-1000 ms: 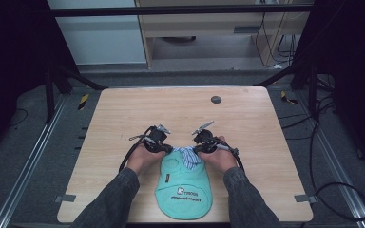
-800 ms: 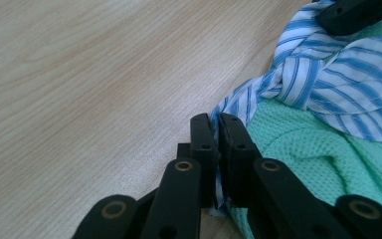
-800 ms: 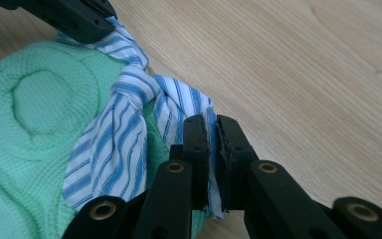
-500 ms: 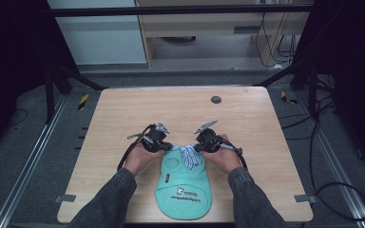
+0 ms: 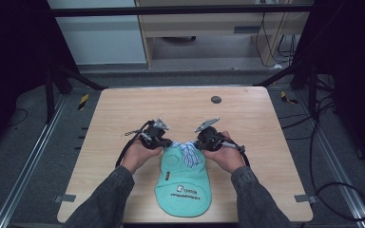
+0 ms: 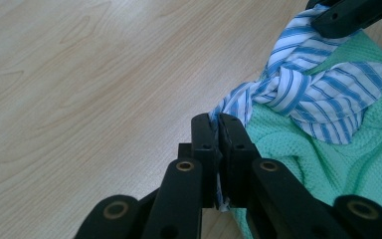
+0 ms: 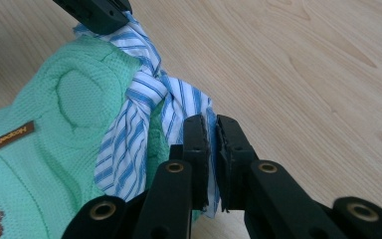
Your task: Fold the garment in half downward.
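Note:
A mint green garment [image 5: 183, 183] with a white logo lies on the wooden table [image 5: 123, 109] near its front edge. At its top sits a blue-and-white striped collar [image 5: 188, 153], knotted in the middle [image 6: 288, 87]. My left gripper [image 5: 164, 142] is shut on the collar's left end [image 6: 229, 107], and my right gripper [image 5: 197, 144] is shut on the right end [image 7: 206, 117]. In the left gripper view the other gripper's jaw tip [image 6: 348, 15] shows at the top right. A brown label [image 7: 12, 134] is sewn on the green knit.
A small dark round disc [image 5: 216, 99] lies on the table toward the far edge. Black cables [image 5: 133, 135] trail from both grippers. Dark frame posts and a floor with cables surround the table.
Both grippers have stayed at the collar ends; the hands have shifted only slightly, with the collar held between them.

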`<state>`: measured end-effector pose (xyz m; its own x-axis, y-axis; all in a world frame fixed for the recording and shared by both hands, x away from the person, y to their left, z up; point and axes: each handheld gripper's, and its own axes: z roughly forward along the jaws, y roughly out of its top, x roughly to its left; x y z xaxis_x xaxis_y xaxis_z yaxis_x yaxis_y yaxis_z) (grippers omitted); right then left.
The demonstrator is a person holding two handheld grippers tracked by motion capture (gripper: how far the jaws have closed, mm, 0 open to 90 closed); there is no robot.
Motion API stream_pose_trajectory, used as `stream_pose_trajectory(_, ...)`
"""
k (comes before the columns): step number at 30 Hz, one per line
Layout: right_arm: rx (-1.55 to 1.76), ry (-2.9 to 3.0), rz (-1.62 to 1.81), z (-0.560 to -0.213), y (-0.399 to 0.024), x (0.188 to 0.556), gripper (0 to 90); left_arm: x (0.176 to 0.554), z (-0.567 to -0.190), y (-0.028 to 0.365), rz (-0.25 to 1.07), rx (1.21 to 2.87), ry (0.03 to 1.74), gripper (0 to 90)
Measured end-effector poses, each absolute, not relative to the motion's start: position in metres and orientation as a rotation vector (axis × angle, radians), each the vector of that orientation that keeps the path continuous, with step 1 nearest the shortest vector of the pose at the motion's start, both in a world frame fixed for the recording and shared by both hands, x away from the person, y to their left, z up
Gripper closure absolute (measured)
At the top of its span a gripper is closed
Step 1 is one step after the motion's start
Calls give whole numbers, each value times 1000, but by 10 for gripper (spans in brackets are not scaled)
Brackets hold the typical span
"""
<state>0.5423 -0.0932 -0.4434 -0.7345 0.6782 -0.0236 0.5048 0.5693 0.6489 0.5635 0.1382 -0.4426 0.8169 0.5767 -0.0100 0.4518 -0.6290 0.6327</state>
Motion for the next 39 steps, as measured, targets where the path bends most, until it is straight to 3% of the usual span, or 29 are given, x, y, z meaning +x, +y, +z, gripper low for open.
stream_pose_trajectory(39,861,2533,897,-412,-95,551,840,570,-411,136,309,2358,692,868)
